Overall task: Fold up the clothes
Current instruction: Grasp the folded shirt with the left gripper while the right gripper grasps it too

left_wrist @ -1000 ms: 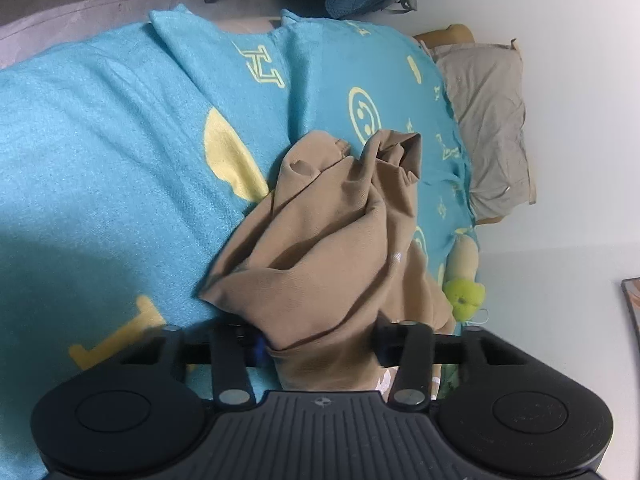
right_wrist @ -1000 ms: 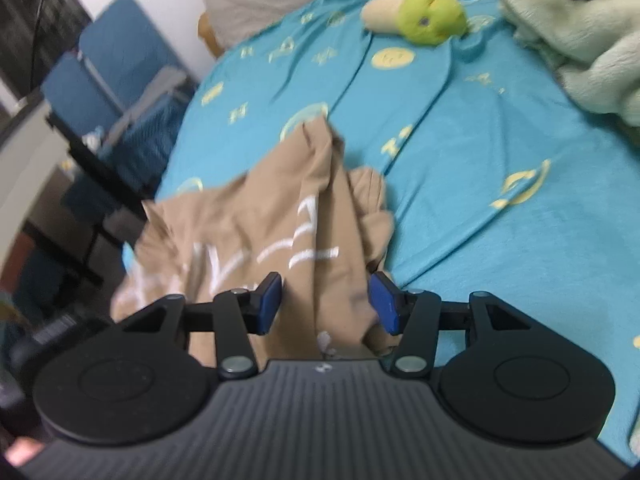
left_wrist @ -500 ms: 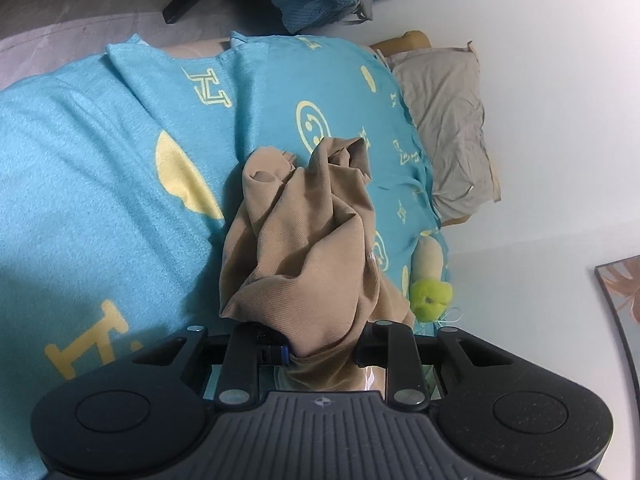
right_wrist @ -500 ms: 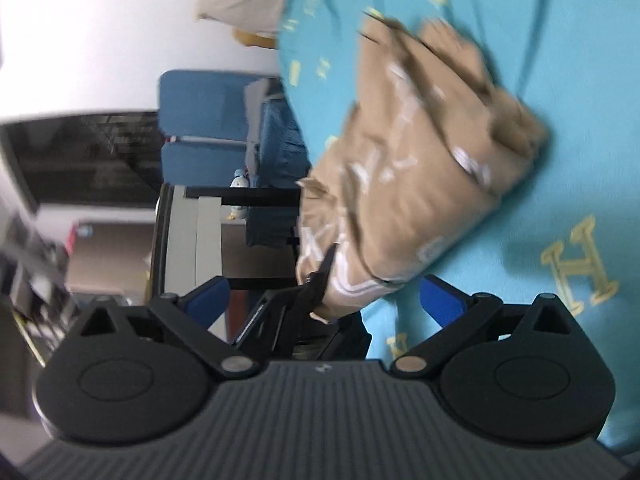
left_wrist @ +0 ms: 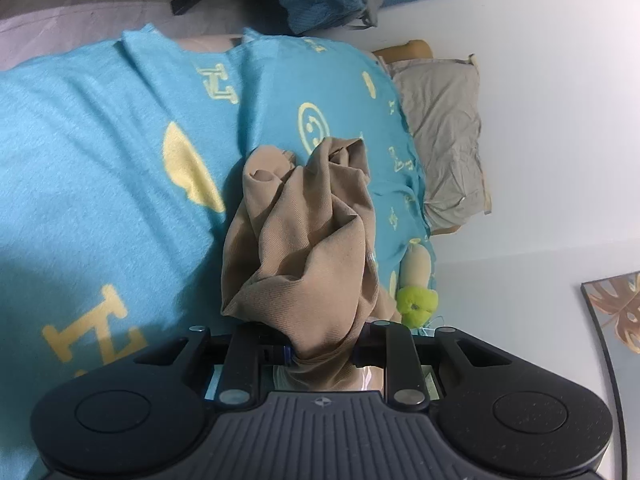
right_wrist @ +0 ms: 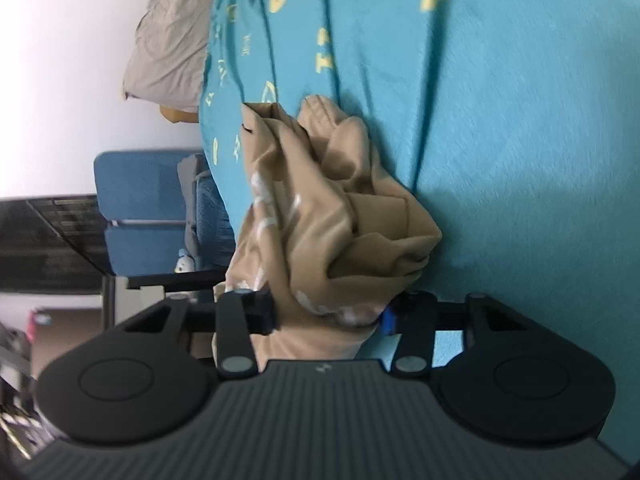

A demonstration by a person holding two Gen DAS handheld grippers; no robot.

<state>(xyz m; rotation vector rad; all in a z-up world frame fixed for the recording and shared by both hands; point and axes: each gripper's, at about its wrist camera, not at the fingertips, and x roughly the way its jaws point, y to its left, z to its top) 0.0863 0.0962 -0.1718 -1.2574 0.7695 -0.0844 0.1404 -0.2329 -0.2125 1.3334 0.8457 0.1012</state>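
A crumpled tan garment (left_wrist: 308,240) with white print hangs bunched above the turquoise bedspread (left_wrist: 100,184). My left gripper (left_wrist: 322,350) is shut on one end of it; cloth fills the gap between the fingers. In the right wrist view the same garment (right_wrist: 332,216) hangs in folds, and my right gripper (right_wrist: 328,316) has its fingers closed against a thick bunch of it. Both views are rolled sideways.
A grey pillow (left_wrist: 444,140) lies at the head of the bed by the white wall. A green and cream plush toy (left_wrist: 416,284) lies on the bedspread. A blue chair (right_wrist: 140,216) stands beside the bed. A framed picture (left_wrist: 616,308) is on the wall.
The right gripper rolled sideways, opened wide, then closed on a bunch of the garment. The left gripper kept its hold and the garment now hangs in a narrower bunch.
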